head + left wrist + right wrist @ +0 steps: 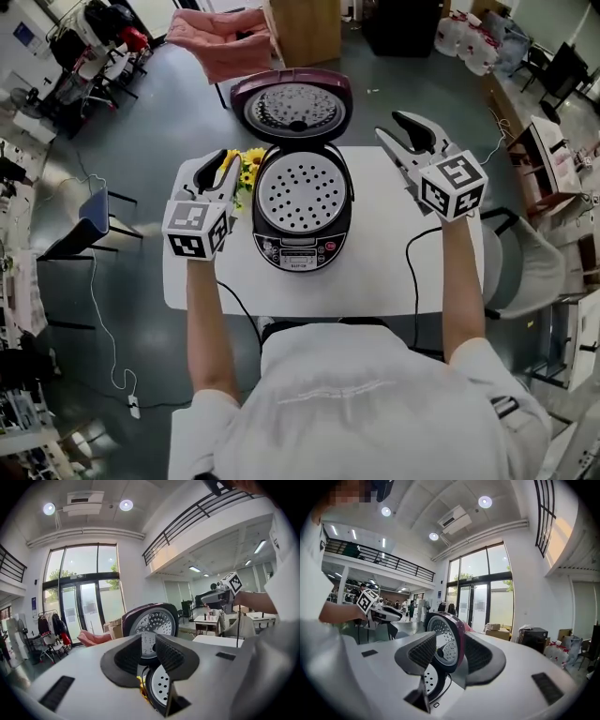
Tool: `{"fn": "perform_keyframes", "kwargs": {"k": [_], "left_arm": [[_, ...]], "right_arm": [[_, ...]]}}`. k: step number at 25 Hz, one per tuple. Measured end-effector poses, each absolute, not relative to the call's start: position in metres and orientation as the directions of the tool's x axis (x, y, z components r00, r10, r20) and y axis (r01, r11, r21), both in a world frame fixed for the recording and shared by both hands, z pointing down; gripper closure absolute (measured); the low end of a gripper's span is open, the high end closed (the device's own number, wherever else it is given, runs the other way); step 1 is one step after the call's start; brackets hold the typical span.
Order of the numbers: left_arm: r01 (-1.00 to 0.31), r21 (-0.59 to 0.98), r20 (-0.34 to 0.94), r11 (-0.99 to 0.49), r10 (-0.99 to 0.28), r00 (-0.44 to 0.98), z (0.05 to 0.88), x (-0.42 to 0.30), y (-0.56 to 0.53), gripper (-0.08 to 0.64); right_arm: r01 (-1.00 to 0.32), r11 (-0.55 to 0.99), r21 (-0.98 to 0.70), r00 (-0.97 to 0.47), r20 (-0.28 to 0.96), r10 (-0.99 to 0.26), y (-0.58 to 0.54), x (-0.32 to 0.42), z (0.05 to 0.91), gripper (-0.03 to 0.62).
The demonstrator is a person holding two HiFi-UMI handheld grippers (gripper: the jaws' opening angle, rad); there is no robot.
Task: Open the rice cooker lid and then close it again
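Head view
- Rice cooker point(302, 211): stands mid-counter point(394, 272), control panel toward the person.
- Lid point(292, 105): swung fully up on the rear hinge, with its underside facing the camera.
- Left hand-held gripper point(221, 161): just beside the cooker's left flank, clear of it, carrying nothing.
- Right hand-held gripper point(399, 131): off to the cooker's right, well apart from it, carrying nothing.
- Other items: yellow flowers point(249, 167) between the left hand-held gripper and the cooker body.

Left gripper view
- Jaws: a narrow gap, with nothing clamped. The lid shows beyond the gap, not within it.
- Cooker: ahead and slightly right, with the raised lid standing over the pot mouth.

Right gripper view
- Jaws: moderately apart and empty. The lid's edge lines up between them but lies farther off.
- Cooker: ahead and to the left, lid seen nearly edge-on.

Progress (judgement)
- Done: the opening half appears complete.
- Left: closing. Neither tool is in contact with the lid yet.

Condition of the thing
- Lid: plum outer shell, silver dimpled inner liner with a central knob.
- Pot mouth: covered by a pale perforated plate point(302, 192).
- Body: dark, with a silver rim.
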State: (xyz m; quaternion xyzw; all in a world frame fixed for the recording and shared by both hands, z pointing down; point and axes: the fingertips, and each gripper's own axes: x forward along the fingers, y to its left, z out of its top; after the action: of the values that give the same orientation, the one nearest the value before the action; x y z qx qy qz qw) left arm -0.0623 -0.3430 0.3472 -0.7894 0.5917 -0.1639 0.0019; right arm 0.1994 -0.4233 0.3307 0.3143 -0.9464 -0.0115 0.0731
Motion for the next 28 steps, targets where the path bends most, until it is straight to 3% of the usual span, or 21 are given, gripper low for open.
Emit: {"fn": "perform_keyframes", "kwargs": {"k": [15,24,28], "left_arm": [[-0.886,-0.16,0.303,-0.436,-0.876,0.376,0.36,-0.088,-0.425,0.411],[-0.814,-0.162,0.318,-0.558,-0.81,0.492,0.366,-0.096,-0.465,0.322],[-0.784,-0.158,0.317,-0.6,-0.783,0.535,0.366,-0.09,-0.476,0.314]], "right_arm": [[-0.59,0.805,0.069,-0.782,0.198,-0.591,-0.476,0.146,0.347,0.37],[-0.561,0.824,0.078,-0.791,0.244,-0.562,-0.501,0.117,0.356,0.337],[-0.536,0.839,0.092,-0.802,0.254,-0.54,-0.508,0.108,0.359,0.327]]}}
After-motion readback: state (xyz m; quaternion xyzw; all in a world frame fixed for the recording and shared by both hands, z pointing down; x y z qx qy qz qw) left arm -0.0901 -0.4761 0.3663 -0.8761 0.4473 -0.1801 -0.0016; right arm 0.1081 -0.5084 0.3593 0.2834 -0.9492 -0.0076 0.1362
